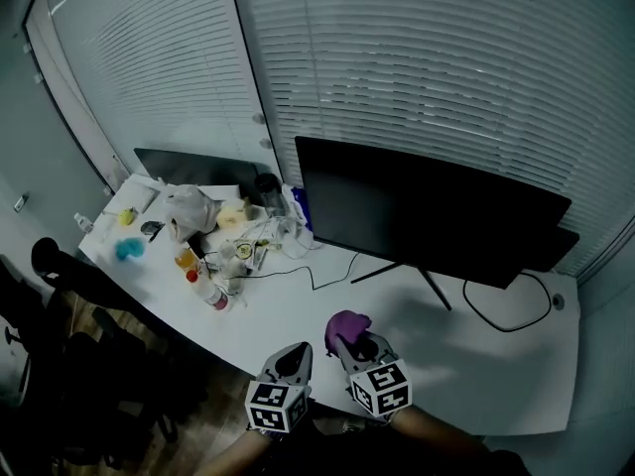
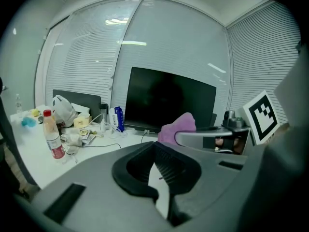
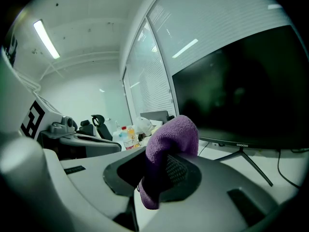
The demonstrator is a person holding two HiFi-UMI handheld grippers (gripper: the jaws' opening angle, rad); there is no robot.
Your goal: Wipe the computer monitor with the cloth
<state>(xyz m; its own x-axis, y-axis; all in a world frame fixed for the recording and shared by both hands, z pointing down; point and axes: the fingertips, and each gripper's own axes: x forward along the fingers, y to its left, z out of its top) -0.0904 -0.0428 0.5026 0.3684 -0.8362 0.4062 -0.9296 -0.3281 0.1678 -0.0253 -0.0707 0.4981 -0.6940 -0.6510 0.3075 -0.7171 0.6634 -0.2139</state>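
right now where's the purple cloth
The cloth is pinched in the right gripper, low in the head view over the near edge of the desk, in front of the monitor.

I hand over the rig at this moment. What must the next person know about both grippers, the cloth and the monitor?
Left gripper: jaws together, nothing between them, held near the front edge of the table.
Right gripper: shut on the purple cloth, which sticks up out of the jaws.
Monitor: upright on its stand at the back of the table, screen dark, apart from the cloth.
Done: the cloth is gripped.
Left: bring the cloth to the screen and wipe it; the cloth does not touch the screen.
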